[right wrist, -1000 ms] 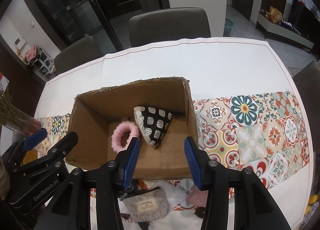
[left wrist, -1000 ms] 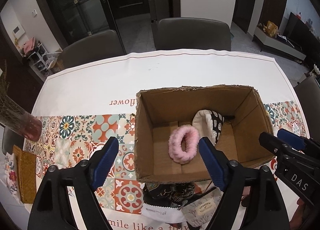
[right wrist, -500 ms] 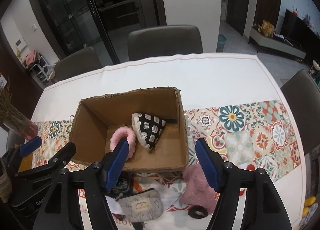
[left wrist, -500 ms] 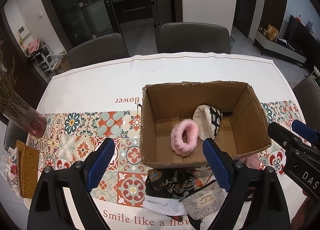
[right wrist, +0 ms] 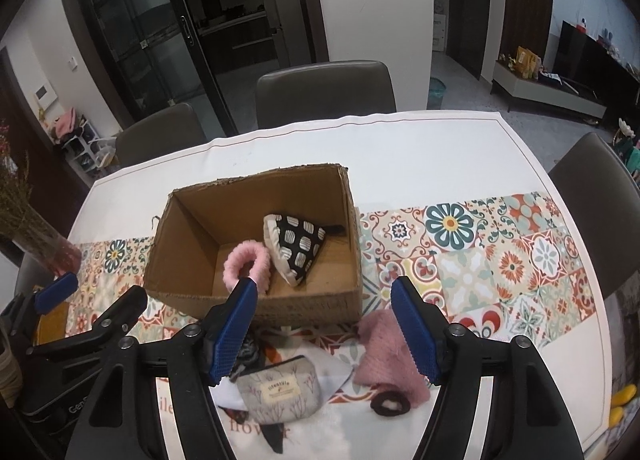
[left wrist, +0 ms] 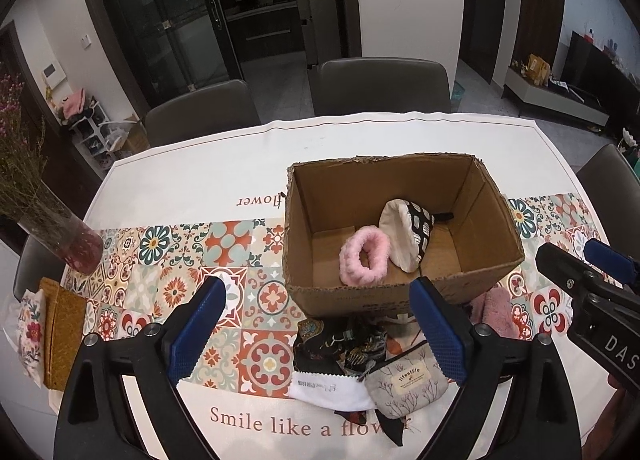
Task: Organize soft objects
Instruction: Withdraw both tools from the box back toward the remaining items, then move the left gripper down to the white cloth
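A: Status? Both empty?

B: Yes. Left hand-held gripper [left wrist: 316,330] has its jaws spread wide, nothing between them; right hand-held gripper [right wrist: 324,334] likewise. Both hang over the near edge of the tabletop [left wrist: 192,180].

A: Where are the soft things?

B: Two are in the open brown cardboard box [left wrist: 400,292] at frame centre: a fluffy pink scrunchie [left wrist: 363,256] and a black-and-white patterned triangular pouch [left wrist: 408,232], touching each other. The rest lie in a heap at lower centre, in front of the box: a grey fabric zip pouch with a label [right wrist: 278,394], a dark patterned cloth [left wrist: 340,344], a white cloth [left wrist: 330,390], a fuzzy pink knitted piece [right wrist: 384,360] and a small dark hair tie [right wrist: 390,404].

A: Risks?

B: The heap overlaps, so a pinch on the grey pouch would likely catch the white cloth under it and drag both. The dark cloth lies against the box's front wall; jaws coming down there could knock the light box away. The hair tie is thin and flat, so the pads may slip off it. The two grippers are also near each other at the heap, so a clash is possible.
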`<state>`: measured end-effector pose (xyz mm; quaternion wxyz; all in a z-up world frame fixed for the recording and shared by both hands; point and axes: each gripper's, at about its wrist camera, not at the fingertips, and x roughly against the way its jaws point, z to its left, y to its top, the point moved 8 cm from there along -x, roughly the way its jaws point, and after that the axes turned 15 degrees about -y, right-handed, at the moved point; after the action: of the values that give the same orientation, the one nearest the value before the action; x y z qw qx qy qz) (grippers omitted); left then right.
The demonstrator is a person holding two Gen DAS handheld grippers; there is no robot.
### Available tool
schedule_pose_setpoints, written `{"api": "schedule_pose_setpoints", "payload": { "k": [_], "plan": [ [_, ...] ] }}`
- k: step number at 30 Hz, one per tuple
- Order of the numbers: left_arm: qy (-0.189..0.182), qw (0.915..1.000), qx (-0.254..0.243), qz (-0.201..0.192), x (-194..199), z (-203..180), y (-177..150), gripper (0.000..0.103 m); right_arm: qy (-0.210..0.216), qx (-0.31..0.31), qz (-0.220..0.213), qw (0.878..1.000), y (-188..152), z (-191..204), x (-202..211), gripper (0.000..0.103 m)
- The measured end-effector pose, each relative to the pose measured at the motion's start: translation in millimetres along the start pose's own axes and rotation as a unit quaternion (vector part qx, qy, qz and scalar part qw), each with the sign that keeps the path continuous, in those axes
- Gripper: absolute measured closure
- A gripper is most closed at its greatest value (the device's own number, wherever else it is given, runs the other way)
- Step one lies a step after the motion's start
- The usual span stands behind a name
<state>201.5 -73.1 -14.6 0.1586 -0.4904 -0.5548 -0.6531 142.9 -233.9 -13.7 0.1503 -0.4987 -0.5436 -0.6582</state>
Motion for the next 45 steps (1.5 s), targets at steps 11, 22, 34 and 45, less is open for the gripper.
{"api": "schedule_pose_setpoints", "payload": {
  "k": [11, 22, 34, 45],
  "plan": [
    [0.004, 1.0000, 0.001, -0.008, 13, 1, -25, 0.009, -0.003, 0.003, -0.007, 1.000, -19, -5, 10, 0.033],
    [0.016, 0.9997, 0.004, -0.017, 15, 2, -52, 0.009, -0.003, 0.010, -0.003, 1.000, -47, -3, 11, 0.033],
    [0.026, 0.9996, 0.011, 0.003, -3, 13, -98, 0.009, 0.004, 0.017, 0.023, 1.000, -92, 7, -12, 0.033],
    [0.021, 0.9994, 0.026, 0.012, -17, 29, -126, 0.009, 0.009, 0.033, 0.042, 0.999, -121, 24, -28, 0.033]
  ]
}}
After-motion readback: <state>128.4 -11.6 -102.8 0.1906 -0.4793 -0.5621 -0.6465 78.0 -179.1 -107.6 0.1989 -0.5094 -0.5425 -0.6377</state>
